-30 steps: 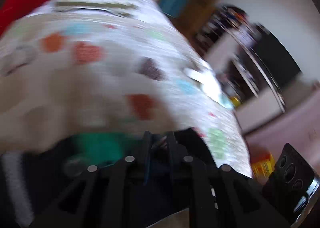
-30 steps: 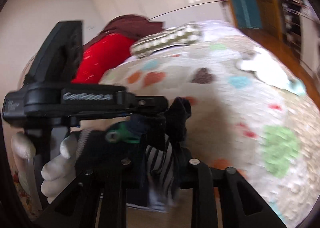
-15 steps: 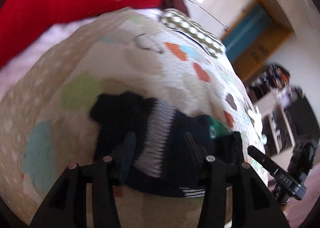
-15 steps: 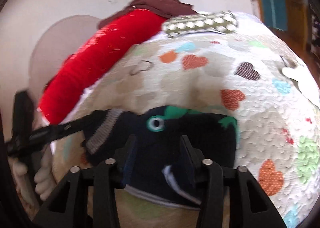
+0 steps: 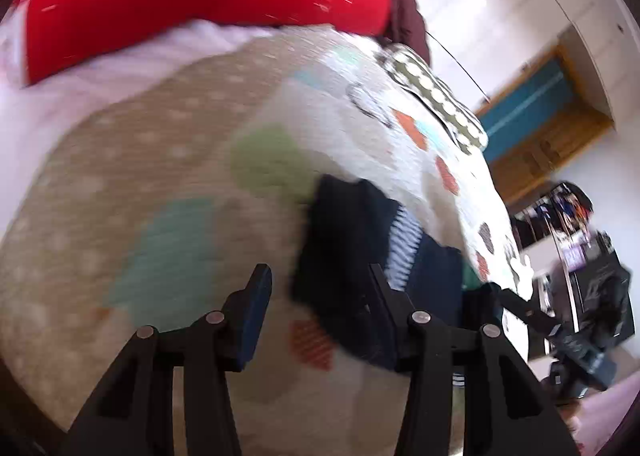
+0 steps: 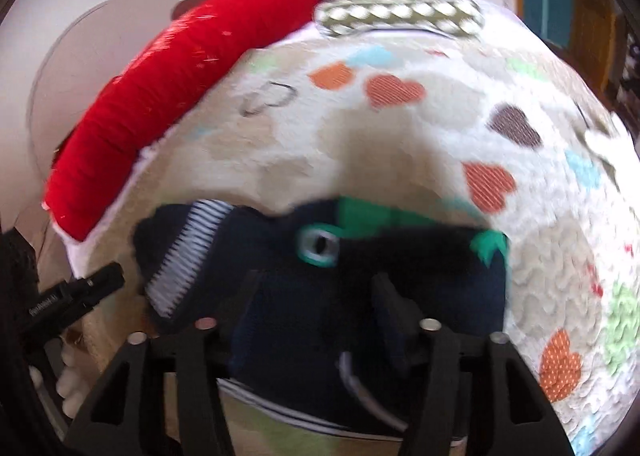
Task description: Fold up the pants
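The dark pants (image 6: 360, 288) lie folded on the heart-print quilt (image 6: 460, 136), under and ahead of the right gripper (image 6: 316, 296), whose fingers have just been opening and grasp nothing; the left gripper (image 5: 320, 296) is also released, pants beside its right finger; a careless withdrawal could snag cloth and undo the fold. No containers are visible.

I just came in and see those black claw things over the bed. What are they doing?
A person is folding little dark pants on a bed with a heart-patterned quilt, using a gripper in each hand. The pants lie folded in a bundle on the quilt. The right gripper sits over them, and its jaws have just been opening, so it looks like it has let go. The left gripper is open beside the pants, holding nothing.
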Action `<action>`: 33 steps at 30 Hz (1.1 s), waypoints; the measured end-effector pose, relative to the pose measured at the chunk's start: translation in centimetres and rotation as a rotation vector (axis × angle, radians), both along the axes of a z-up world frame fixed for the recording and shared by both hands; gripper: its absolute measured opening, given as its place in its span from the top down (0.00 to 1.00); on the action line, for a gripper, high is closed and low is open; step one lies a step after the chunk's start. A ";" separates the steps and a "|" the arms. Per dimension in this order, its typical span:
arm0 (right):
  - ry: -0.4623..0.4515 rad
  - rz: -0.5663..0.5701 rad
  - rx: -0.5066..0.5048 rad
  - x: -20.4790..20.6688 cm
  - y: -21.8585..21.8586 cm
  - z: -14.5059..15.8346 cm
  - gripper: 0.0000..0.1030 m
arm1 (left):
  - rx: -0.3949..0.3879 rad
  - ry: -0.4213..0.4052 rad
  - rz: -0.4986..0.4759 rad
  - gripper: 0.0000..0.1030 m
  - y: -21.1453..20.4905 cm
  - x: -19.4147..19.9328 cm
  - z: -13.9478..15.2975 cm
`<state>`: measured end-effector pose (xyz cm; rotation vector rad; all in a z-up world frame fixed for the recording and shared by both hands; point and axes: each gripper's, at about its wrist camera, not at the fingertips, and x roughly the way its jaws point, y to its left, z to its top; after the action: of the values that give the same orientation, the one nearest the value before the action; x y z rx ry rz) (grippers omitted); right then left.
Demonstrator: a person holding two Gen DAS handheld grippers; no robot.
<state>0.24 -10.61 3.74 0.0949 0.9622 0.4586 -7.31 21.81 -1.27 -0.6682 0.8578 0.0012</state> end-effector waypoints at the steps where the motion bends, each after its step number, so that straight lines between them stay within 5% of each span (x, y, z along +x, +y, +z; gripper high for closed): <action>1: 0.000 0.029 0.004 -0.3 1.1 0.6 0.38 | 0.003 0.005 0.019 0.54 0.6 -0.5 -0.1; 4: 0.023 0.135 0.003 -0.6 5.4 1.1 0.35 | 0.041 0.036 0.072 0.53 2.2 -2.1 -0.4; 8: 0.077 0.263 -0.033 0.8 12.1 0.4 0.31 | -0.004 0.032 0.081 0.51 3.3 -3.3 -0.9; 15: 0.151 0.301 -0.152 3.7 18.9 -1.1 0.29 | -0.045 0.032 0.096 0.50 4.2 -3.9 -1.9; 23: 0.103 0.316 -0.494 2.8 25.1 -5.4 0.25 | -0.040 0.029 0.105 0.50 4.5 -4.5 -1.6; 27: 0.025 0.325 -0.532 1.8 24.8 -5.7 0.71 | -0.021 0.023 0.110 0.50 4.3 -5.0 -1.0; 33: -0.018 0.246 -0.316 1.9 18.5 -0.9 0.77 | 0.008 0.000 0.067 0.49 1.7 -4.7 0.6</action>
<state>2.10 7.89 2.81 -0.3158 1.0228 0.5258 -12.00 23.54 -0.63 -0.6891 0.8347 0.0643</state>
